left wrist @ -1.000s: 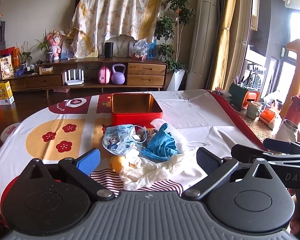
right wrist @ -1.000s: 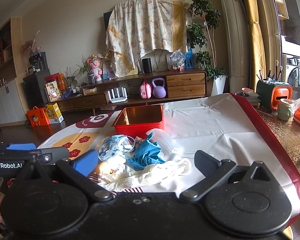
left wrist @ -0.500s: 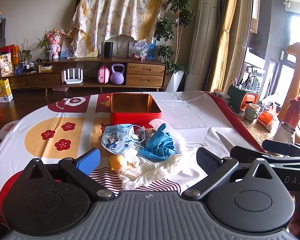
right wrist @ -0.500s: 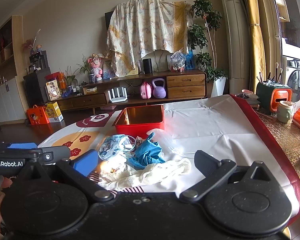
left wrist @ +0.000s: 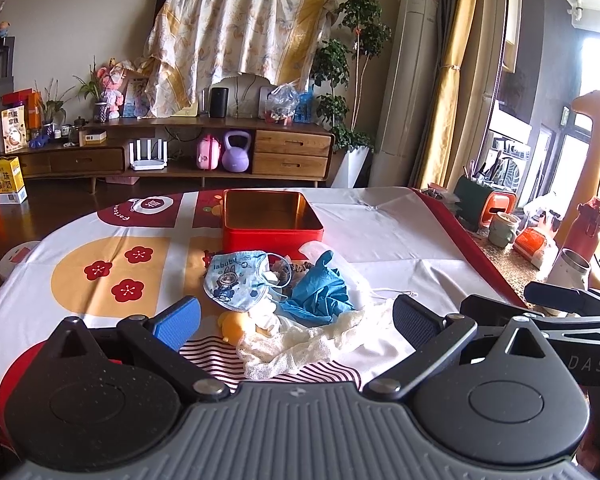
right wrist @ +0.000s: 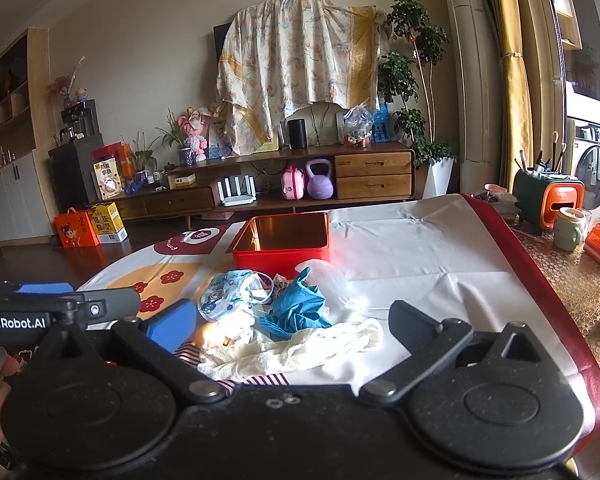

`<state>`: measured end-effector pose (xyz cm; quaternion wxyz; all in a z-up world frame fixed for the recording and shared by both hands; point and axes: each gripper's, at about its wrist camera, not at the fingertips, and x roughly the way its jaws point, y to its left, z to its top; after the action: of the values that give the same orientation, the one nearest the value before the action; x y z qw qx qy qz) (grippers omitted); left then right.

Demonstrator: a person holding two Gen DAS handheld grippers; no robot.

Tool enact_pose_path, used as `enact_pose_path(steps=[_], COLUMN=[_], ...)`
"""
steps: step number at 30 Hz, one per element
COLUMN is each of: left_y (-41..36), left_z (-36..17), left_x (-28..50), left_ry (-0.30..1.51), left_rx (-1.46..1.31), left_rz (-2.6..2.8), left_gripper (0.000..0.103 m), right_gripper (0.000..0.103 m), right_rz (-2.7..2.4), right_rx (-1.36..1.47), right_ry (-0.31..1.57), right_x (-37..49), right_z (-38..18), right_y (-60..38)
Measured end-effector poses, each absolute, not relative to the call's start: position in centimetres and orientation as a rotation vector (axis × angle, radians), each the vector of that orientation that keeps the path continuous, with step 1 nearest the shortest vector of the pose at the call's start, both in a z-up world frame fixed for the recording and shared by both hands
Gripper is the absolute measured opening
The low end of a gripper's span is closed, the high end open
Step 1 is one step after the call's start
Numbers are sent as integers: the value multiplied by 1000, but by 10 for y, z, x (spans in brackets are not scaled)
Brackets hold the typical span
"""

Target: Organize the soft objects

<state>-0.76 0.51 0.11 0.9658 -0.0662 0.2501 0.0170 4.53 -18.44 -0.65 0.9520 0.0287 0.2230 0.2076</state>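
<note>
Through my left wrist camera, my left tongs (left wrist: 296, 314) gape wide with nothing between them, above the pile of soft things on the counter (left wrist: 400, 240): a printed face mask (left wrist: 236, 280), a blue glove (left wrist: 320, 288), white gauze (left wrist: 312, 344) and a yellow toy (left wrist: 234, 326). The red tin (left wrist: 272, 226) sits just behind the pile. The right wrist camera shows my right tongs (right wrist: 294, 324), equally spread and empty, and hides the toy almost fully behind gauze.

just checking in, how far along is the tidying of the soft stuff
Nothing looks done: the red tin is empty. Nothing in hand: left gripper and right gripper are open. Face mask, blue glove and white cloth remain piled.
</note>
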Motion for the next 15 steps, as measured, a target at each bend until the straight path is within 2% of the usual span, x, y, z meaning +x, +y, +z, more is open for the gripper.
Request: enact_pose_path(steps=[15], left_y=[12], left_z=[1], left_x=[-5], left_ry=[498], left_rx=[-151], left_rz=[52], left_gripper=[103], right_gripper=[103], right_rz=[422], right_rx=[46], right_ry=[449], right_x=[47], right_z=[-6], right_y=[-182])
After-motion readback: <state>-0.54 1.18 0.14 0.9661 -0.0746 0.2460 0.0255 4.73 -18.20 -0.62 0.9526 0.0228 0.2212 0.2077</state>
